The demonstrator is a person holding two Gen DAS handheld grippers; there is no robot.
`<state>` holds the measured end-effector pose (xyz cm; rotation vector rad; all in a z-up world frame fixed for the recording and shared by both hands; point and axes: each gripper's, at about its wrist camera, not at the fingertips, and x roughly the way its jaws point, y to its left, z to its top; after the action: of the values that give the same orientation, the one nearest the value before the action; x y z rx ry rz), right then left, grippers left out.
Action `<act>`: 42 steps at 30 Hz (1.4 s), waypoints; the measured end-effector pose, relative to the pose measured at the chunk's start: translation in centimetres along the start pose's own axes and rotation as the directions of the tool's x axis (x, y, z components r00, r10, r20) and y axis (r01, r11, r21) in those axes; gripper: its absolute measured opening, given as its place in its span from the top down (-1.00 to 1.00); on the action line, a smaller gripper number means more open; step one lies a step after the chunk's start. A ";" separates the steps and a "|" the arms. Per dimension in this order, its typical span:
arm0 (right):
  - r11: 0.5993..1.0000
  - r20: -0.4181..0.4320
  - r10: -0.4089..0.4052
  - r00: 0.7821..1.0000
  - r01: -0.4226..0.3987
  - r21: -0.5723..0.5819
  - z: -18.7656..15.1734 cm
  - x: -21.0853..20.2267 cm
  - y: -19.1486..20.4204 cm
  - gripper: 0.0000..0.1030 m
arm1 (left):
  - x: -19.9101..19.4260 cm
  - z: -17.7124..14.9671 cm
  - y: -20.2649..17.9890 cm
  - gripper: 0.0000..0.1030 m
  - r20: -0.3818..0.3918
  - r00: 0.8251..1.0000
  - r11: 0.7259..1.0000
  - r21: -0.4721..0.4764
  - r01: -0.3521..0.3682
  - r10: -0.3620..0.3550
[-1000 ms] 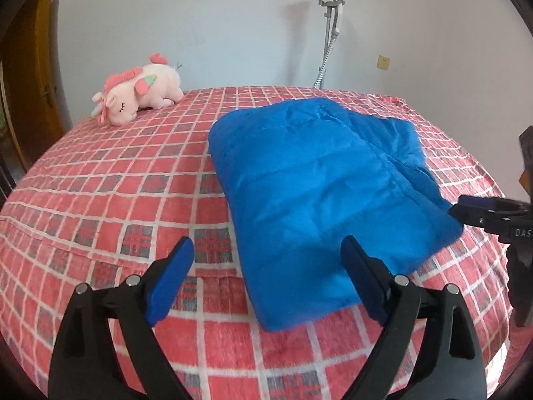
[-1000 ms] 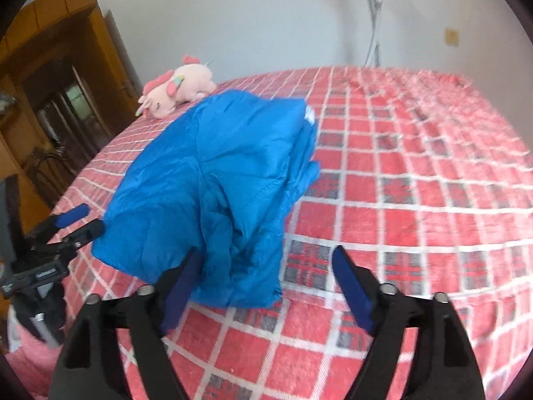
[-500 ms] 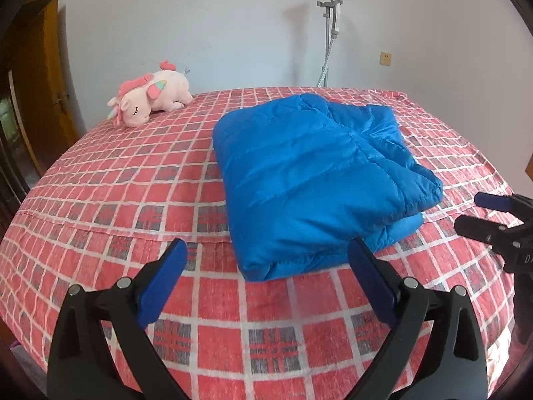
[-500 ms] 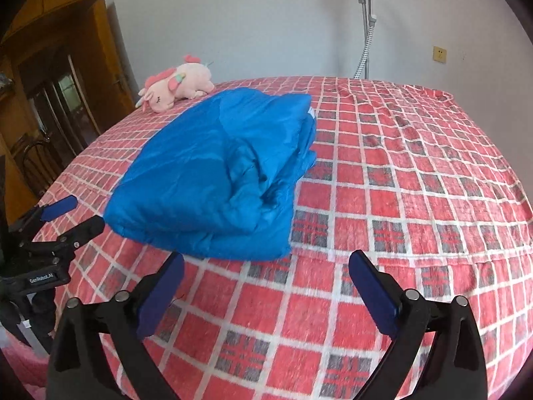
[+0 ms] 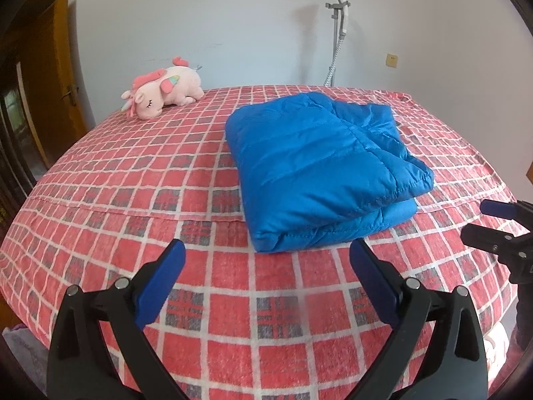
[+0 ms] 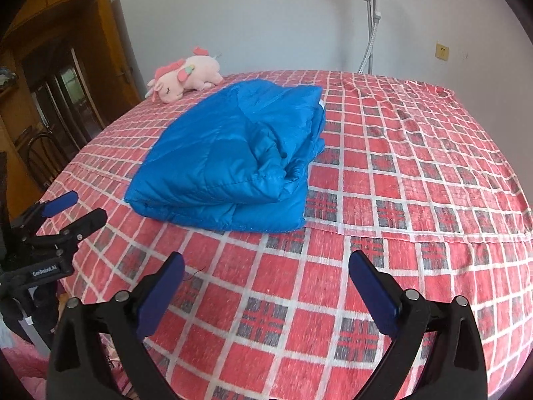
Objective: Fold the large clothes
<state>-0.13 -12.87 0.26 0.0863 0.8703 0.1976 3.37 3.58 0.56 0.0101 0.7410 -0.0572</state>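
Note:
A blue quilted jacket [image 5: 319, 166] [image 6: 233, 160] lies folded into a thick rectangle on the red checked bed [image 5: 133, 180] [image 6: 416, 173]. My left gripper [image 5: 266, 256] hangs wide open just short of the jacket's near edge, nothing between its blue pads. My right gripper [image 6: 266, 266] is likewise open and empty, a little back from the jacket's near right corner. Each gripper also shows at the edge of the other's view: the right gripper [image 5: 493, 220] at the right, the left gripper [image 6: 70, 210] at the left.
A pink plush unicorn [image 5: 163, 88] [image 6: 186, 80] rests at the far left of the bed. A garment steamer pole [image 5: 336, 33] stands against the white wall behind. A wooden door [image 5: 50, 83] and a dark chair [image 6: 43, 153] are off to the left.
Both grippers let go of the jacket and drew back toward the bed's near edge, jaws spreading wider. The lifted jacket part dropped, leaving a compact folded stack.

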 end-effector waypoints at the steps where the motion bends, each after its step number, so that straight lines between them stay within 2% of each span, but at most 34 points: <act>1: 1.000 0.005 0.000 1.000 0.000 -0.003 -0.1 -0.3 0.1 -0.92 | -0.2 0.0 0.1 -0.90 0.003 1.000 1.000 -0.002 -0.003 0.003; 5: 1.000 0.018 0.006 1.000 -0.005 -0.009 -0.6 -1.3 0.5 -0.92 | -1.0 -0.3 0.3 -0.90 0.021 0.999 1.000 -0.001 -0.025 0.025; 9: 0.999 0.023 0.037 0.999 -0.036 -0.006 -0.9 -2.0 0.5 -0.92 | -1.5 -0.5 0.5 -0.90 0.027 0.999 1.000 0.000 -0.029 0.029; 17: 0.999 0.038 0.044 0.998 -0.044 -0.005 -1.4 -2.8 0.6 -0.92 | -2.1 -1.1 0.4 -0.90 0.024 0.999 1.000 0.006 -0.027 0.027; 42: 0.999 0.041 0.042 0.998 -0.042 -0.012 -1.7 -2.9 0.5 -0.92 | -2.8 -1.2 0.0 -0.90 0.029 0.999 1.000 0.015 -0.027 0.027</act>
<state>-3.33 -12.96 1.36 0.0985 0.8269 0.2392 0.47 3.74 1.58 0.0337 0.7116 -0.0372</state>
